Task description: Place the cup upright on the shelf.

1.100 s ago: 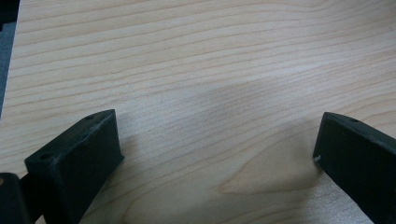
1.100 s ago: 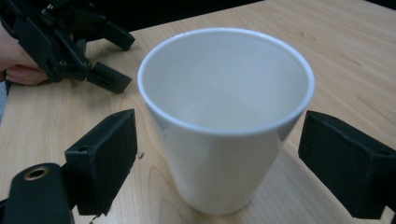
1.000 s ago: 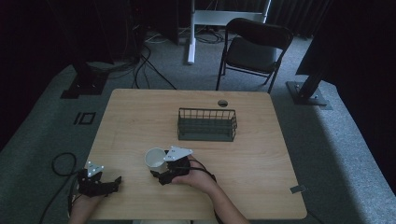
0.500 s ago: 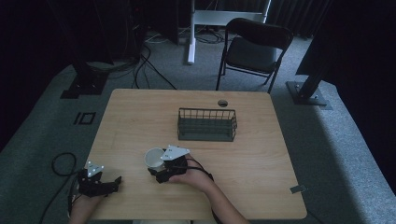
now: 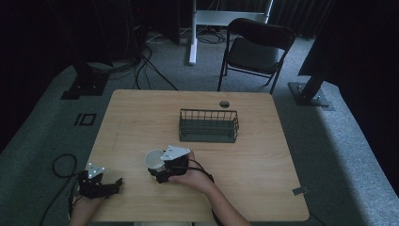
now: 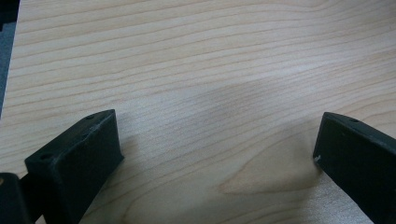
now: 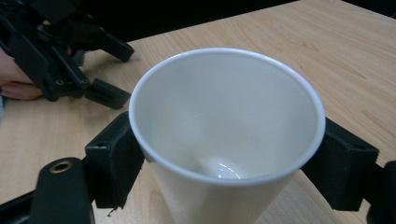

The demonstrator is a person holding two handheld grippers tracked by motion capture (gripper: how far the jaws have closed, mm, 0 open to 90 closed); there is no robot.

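- The cup [image 7: 226, 140] is plain white, tapering from a wide round rim to a narrow base; its inside is bare, with a small glossy highlight at the bottom; the outer wall under the rim shows a faint crease; it looks like paper, though I cannot tell for sure.
- In the high view the cup [image 5: 153, 159] stands upright on the table [image 5: 263, 155], nearer the person than the basket [image 5: 208, 126] and off toward its left end, well apart from it.
- The right gripper [image 7: 224, 158] has a jaw against each side of the cup just under the rim, pinching it; in the high view this gripper [image 5: 162, 165] sits on the cup's right side, the hand [image 5: 190, 176] behind it.
- The left gripper [image 6: 215, 154] has its jaws spread wide over bare wood, nothing between them; in the high view it [image 5: 106, 184] rests at the table's near left edge, farther from the basket than the cup is, and apart from the cup.
- The basket is a dark wire rectangle, open at the top; beyond it a small round hole [image 5: 224, 103] sits near the table's far edge.
- A dark folding chair [image 5: 254, 49] stands on the floor beyond the table, behind the basket.
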